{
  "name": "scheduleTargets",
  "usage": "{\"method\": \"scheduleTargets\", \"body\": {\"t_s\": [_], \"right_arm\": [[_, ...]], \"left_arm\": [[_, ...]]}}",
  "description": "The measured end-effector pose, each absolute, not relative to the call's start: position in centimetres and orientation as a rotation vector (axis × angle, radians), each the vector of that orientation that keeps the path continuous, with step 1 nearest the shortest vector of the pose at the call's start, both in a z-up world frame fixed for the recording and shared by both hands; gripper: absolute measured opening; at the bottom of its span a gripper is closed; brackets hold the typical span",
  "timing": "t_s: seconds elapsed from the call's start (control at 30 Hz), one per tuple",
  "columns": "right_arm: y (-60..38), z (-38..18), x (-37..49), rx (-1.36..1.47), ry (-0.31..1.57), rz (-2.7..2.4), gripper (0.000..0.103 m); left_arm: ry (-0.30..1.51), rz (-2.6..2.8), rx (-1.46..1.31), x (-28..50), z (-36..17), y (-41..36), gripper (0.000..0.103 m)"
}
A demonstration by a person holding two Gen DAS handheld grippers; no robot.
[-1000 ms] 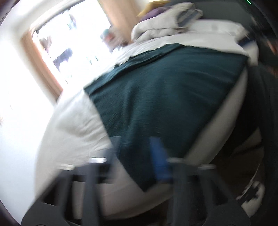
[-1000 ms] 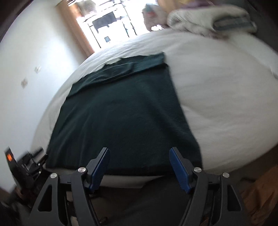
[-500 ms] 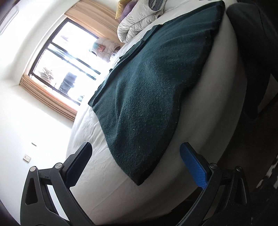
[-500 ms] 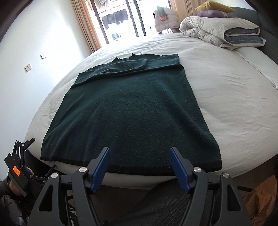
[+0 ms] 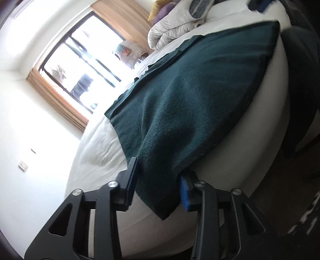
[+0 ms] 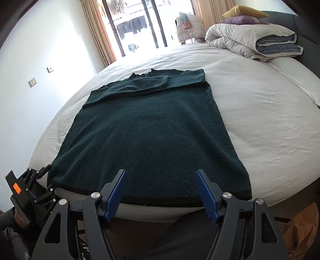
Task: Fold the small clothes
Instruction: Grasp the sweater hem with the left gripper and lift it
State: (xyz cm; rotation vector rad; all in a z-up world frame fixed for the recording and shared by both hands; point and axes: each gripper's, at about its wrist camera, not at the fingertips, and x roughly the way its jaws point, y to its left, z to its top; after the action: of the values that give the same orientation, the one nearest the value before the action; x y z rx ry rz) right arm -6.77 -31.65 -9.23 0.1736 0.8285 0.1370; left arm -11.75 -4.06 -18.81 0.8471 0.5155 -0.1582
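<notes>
Readable text: I can make out none in either wrist view.
Orange patch [image 6: 16,188] on the left gripper [image 6: 43,176]: looks like a label, too small for me to read.
Wall plates [image 6: 32,82]: blank.

A white-sheeted bed [image 6: 250,112] fills a bright bedroom. Daylight pours through a dark-framed glass door [image 6: 140,24] at the far end, flanked by tan curtains [image 6: 98,32]. A rolled white duvet [image 6: 250,40] and yellow and purple pillows [image 6: 243,15] sit far right. Wall sockets [image 6: 32,82] dot the plain white left wall [image 6: 40,50].
</notes>
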Motion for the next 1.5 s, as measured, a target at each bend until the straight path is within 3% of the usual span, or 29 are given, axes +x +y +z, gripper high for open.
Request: {"method": "scheduleTargets", "body": {"t_s": [0.17,0.23,0.5,0.7,0.8,1.03,1.37,1.5], "right_arm": [[-30.6,-8.3,-7.5,0.059,0.803,0.110,0.073],[-30.2,-8.0,-8.0,-0.001,0.794,0.096,0.073],[-27.5,-9.6,-10.7,-0.392,0.772,0.020,0.072],[-25.1,-13.5,-11.2,-0.757,0.733,-0.001,0.062],[-24.6,-15.4,-11.0,-0.905,0.714,-0.008,0.062],[-23.7,-17.6,-10.2,-0.996,0.693,0.013,0.061],[-25.5,-19.1,-9.1,-1.092,0.667,-0.110,0.048],[-26.9,-19.2,-8.5,-1.095,0.704,-0.150,0.035]], "left_arm": [[0.518,-0.187,0.760,-11.0,-17.6,-3.7,0.013],[0.527,-0.200,0.703,-10.1,-16.8,-3.1,0.011],[0.534,-0.226,0.579,-9.2,-13.7,-2.3,0.011],[0.527,-0.218,0.567,-8.9,-12.2,-2.2,0.011],[0.518,-0.219,0.568,-9.2,-11.6,-2.2,0.011],[0.524,-0.222,0.487,-8.8,-9.3,-1.6,0.011],[0.521,-0.234,0.582,-9.9,-9.8,-2.1,0.011],[0.547,-0.239,0.643,-10.5,-12.0,-1.9,0.011]]}}
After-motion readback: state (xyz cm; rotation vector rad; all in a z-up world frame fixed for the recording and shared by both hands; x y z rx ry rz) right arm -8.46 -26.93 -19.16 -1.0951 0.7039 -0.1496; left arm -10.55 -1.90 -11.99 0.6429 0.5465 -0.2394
